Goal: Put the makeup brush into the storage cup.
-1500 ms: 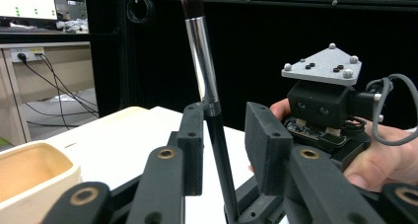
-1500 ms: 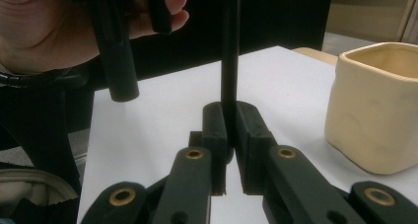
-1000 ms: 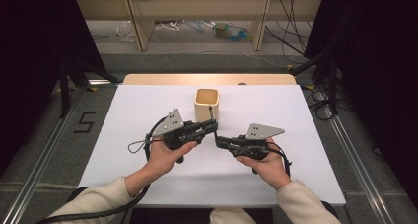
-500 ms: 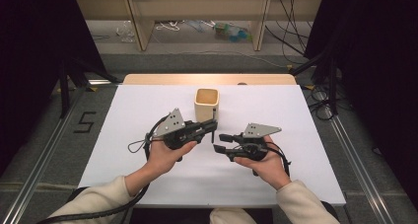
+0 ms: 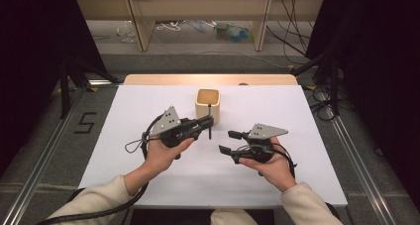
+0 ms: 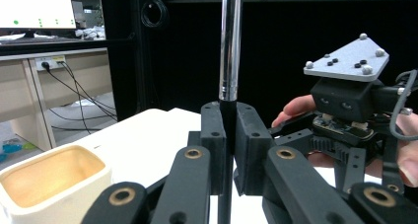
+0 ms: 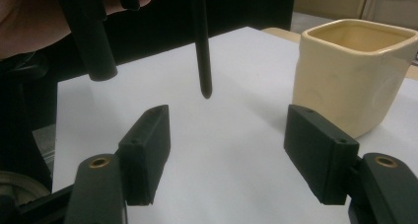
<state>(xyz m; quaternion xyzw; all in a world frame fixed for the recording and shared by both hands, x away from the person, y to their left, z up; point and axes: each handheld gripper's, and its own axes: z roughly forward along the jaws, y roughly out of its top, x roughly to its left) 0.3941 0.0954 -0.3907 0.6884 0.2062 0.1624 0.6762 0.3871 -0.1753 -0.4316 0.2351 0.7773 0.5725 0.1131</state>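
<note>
A slim stick (image 6: 230, 46), black below and with a silver metal sleeve above, stands upright in my left gripper (image 6: 230, 121), whose jaws are shut on its black shaft. From above, the left gripper (image 5: 208, 120) holds the stick (image 5: 210, 128) just in front of a cream square cup (image 5: 208, 104). The stick's black lower end (image 7: 201, 51) hangs a little above the white table top. My right gripper (image 5: 229, 141) sits to the right of it; its jaws have just been opening, and nothing is between them (image 7: 226, 155). The cup (image 7: 356, 71) stands at the right gripper view's right.
A white sheet (image 5: 129, 116) covers the table, with a wooden strip (image 5: 163, 79) along its far edge. Metal rails (image 5: 44, 160) run along the floor on both sides. Cables and shelf legs (image 5: 138, 27) lie beyond the table. The cup (image 6: 49, 184) looks empty inside.
The right gripper's jaws have gone from shut to spread apart, and its tips now sit slightly right of the stick. The left gripper keeps the stick in much the same place.
</note>
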